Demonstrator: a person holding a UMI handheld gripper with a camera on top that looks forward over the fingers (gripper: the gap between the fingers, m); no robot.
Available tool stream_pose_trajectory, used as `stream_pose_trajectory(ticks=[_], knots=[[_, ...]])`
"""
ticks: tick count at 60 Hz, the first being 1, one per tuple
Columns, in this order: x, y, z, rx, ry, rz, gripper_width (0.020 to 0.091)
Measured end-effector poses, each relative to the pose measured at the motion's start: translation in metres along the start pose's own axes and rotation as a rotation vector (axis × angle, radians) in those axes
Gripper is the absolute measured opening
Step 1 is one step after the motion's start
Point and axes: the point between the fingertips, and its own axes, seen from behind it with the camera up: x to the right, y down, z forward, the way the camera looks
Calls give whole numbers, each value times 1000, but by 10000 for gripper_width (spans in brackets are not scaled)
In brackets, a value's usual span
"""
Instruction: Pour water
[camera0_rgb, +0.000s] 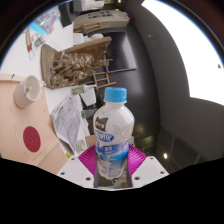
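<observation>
The tool (112, 170) grips a clear plastic water bottle (113, 135), its magenta pads (90, 160) pressed against the bottle's lower sides at either flank. The bottle stands upright between the fingers, with a light blue cap (116, 95) on top at 12 o'clock of the body and a label with blue print around its middle. The cap is on.

At about 9 o'clock of the bottle, crumpled clear plastic wrap (68, 120) lies on the pale surface (20, 140). Further out at 10 o'clock sits a white cup (27, 90), and at 8 o'clock a red round spot (32, 140) shows on the surface. Beyond the bottle, at 11 o'clock, stands a wooden model-like structure (80, 62). To 3 o'clock of the bottle the background is dark, with a bright window area (190, 45) at 1 o'clock.
</observation>
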Motion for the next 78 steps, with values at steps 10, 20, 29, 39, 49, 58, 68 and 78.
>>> stream_pose_trajectory(ticks=[10, 20, 29, 39, 49, 58, 68, 78], knots=[[-64, -61, 17, 63, -9, -402, 368], [-102, -75, 31, 51, -22, -647, 368], [-120, -79, 32, 55, -40, -721, 370], [-124, -67, 28, 3, -121, -486, 369], [-116, -54, 12, -99, -245, 142, 372], [-136, -43, 4, -189, -361, 654, 372], [-177, -33, 9, -244, -468, 1027, 372], [-209, -26, 13, -243, -511, 1156, 376]])
